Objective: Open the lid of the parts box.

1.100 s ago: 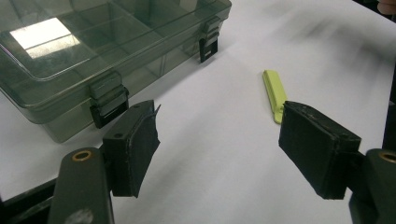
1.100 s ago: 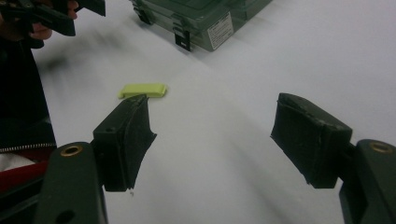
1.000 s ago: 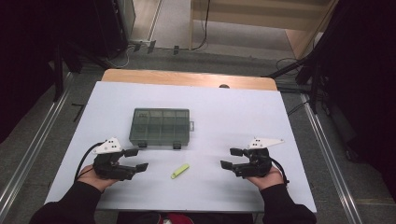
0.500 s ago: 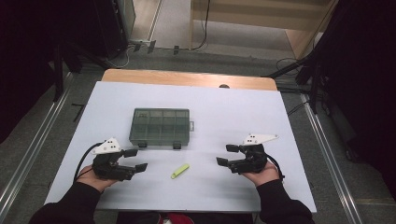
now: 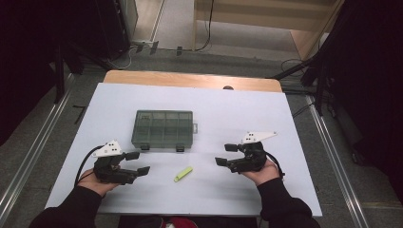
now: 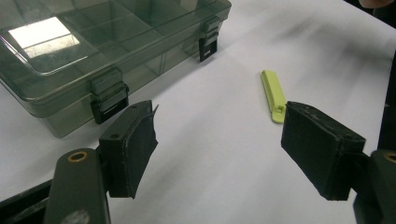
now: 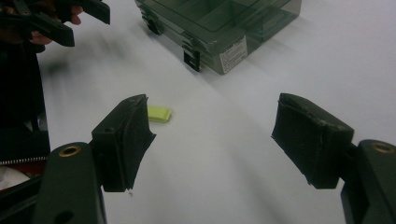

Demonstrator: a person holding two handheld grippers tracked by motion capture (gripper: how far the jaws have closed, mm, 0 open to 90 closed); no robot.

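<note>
A smoky-green clear compartment box [image 5: 163, 128] lies shut on the white table, with two black latches on its near side [image 6: 108, 95]. A small lime-green clip-like piece [image 5: 183, 174] lies in front of the box, between the two hands. My left gripper [image 5: 138, 163] rests near the table's front left, open and holding nothing, with the green piece [image 6: 274, 94] ahead of its right jaw. My right gripper [image 5: 226, 155] hovers at the front right, open and holding nothing, pointing toward the green piece [image 7: 159, 113] and the box [image 7: 219, 23].
The white table sheet [image 5: 228, 118] ends in a wooden strip [image 5: 190, 80] at the far edge. Metal rails and cables run along the floor on both sides. The other hand's gripper [image 7: 56, 18] shows at the top left of the right gripper view.
The right gripper has moved left and slightly forward toward the table's middle. The left gripper, the box and the green piece have stayed put.
</note>
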